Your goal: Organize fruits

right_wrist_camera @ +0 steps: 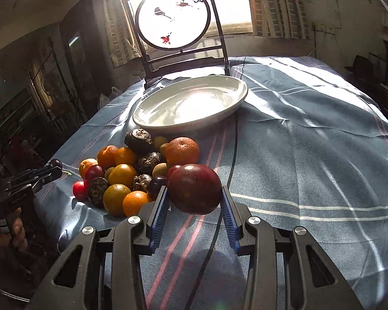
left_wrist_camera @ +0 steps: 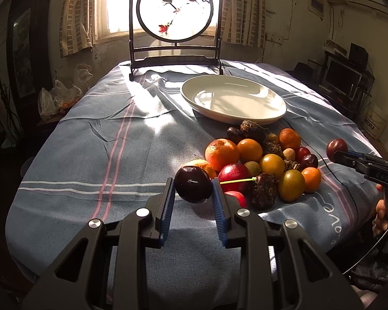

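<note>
Dark plum (left_wrist_camera: 193, 184) sits clenched in the left claw (left_wrist_camera: 192, 193), raised above the table (left_wrist_camera: 90, 155) beside the fruit pile (left_wrist_camera: 261, 165); the right claw (right_wrist_camera: 194, 201) grasps a red plum (right_wrist_camera: 194, 188), near the white plate (right_wrist_camera: 235, 103)

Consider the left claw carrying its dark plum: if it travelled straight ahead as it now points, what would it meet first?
Probably nothing soon. The left claw, shut on the dark plum, points past the fruit pile's left edge over bare cloth toward the round screen; depth is unclear.

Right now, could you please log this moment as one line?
left gripper: shut on dark plum | right gripper: shut on red plum | plate: empty
</note>
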A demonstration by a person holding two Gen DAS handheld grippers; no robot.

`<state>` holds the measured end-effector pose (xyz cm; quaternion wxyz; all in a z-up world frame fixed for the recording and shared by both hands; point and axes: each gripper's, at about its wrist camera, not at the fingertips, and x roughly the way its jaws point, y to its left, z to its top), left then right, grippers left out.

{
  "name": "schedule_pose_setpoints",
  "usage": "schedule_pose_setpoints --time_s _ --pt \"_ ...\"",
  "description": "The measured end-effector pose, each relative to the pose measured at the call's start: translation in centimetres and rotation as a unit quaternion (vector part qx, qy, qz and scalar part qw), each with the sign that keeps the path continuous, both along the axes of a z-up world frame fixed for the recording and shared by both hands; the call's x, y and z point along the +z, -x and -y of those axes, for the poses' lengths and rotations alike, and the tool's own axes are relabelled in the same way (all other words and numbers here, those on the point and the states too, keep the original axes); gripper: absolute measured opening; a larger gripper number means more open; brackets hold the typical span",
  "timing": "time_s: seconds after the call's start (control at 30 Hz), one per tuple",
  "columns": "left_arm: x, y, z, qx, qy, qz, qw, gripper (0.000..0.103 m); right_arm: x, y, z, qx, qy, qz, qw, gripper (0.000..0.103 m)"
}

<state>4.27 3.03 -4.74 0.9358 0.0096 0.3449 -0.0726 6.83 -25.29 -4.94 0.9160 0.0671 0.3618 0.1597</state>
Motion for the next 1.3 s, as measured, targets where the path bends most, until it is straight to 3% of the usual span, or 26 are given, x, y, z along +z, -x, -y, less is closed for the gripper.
schedule_pose_setpoints --time_s 0.13,0.3,0.53,0.67,0.77,0.97,1.13,1.3 --pt "1.5 -2.6 1.5 -0.020 0.001 0.006 0.9998 0.028 1.9 -2.3 0.2 0.002 -0.007 0.011 1.000 0.040" --pt "2.8 -9.0 4.5 -0.037 -0.015 0.009 0.9992 0.028 3.6 -8.0 -0.9 0.010 -0.020 -0.002 1.000 0.041" --pt "1.1 -17.6 7.8 -0.048 -0.007 -0.051 0.9975 0.029 1.7 -15.8 -2.8 0.001 -0.016 -0.059 0.998 0.042" --pt "0.2 -19.2 7.8 -0.033 -0.007 -0.069 0.9971 0.051 1.5 -16.4 -3.3 -0.013 -0.010 -0.056 0.998 0.052" --pt "1.2 -17.5 6.6 -0.024 0.005 -0.047 0.9986 0.066 2.9 -14.2 -3.3 -0.010 0.000 -0.020 1.000 0.055" --pt "2.4 -9.1 4.1 -0.047 -0.008 -0.016 0.9987 0.067 3.9 -7.4 -2.3 0.011 0.023 0.014 1.000 0.059" --pt "0.1 -2.5 2.7 -0.067 -0.039 -0.033 0.9964 0.067 1.9 -2.1 -2.3 0.043 0.027 -0.004 0.999 0.059" --pt "-2.8 -0.2 2.6 -0.066 -0.060 -0.047 0.9949 0.064 -0.4 0.8 -2.6 0.047 0.020 -0.020 0.999 0.059"
